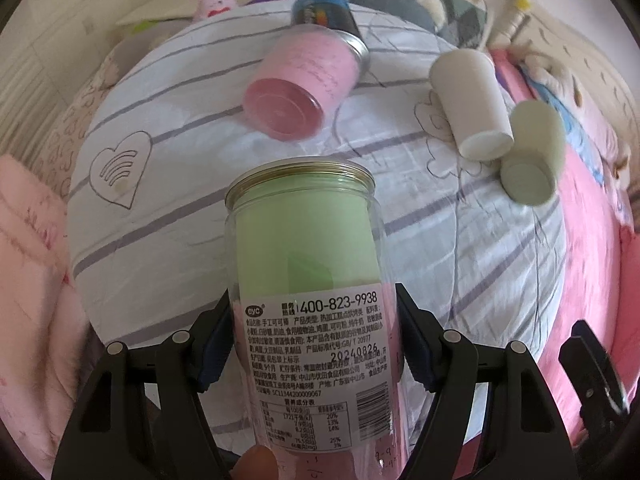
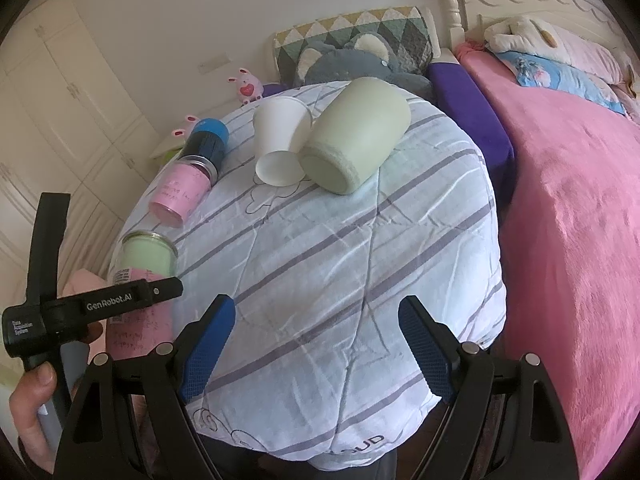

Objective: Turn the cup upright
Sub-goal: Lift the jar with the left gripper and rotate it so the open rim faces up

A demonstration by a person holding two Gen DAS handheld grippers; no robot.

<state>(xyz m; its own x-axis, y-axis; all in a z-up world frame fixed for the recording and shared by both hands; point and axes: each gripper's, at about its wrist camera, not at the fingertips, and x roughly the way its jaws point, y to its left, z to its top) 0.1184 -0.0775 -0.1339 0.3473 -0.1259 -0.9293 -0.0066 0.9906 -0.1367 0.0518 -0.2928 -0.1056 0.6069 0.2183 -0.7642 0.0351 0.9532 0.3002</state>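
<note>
My left gripper (image 1: pixel 316 340) is shut on a clear jar cup with a green liner and a white label (image 1: pixel 308 280). It holds the cup with its gold-rimmed mouth pointing away, above the striped cloth. The same cup (image 2: pixel 146 258) shows at the left in the right wrist view, beside the left gripper's body (image 2: pixel 100 308). My right gripper (image 2: pixel 316 344) is open and empty above the near part of the cloth. A pink-lined jar cup (image 1: pixel 298 86) (image 2: pixel 180 192), a white paper cup (image 1: pixel 470 104) (image 2: pixel 280 142) and a pale green cup (image 1: pixel 532 152) (image 2: pixel 356 136) lie on their sides.
A white cloth with purple stripes (image 2: pixel 340 280) covers a rounded table. A dark can with a blue lid (image 1: pixel 324 14) (image 2: pixel 208 142) lies behind the pink cup. A pink bed (image 2: pixel 568 220) is on the right; plush toys (image 2: pixel 248 86) and a pillow (image 2: pixel 356 40) sit behind.
</note>
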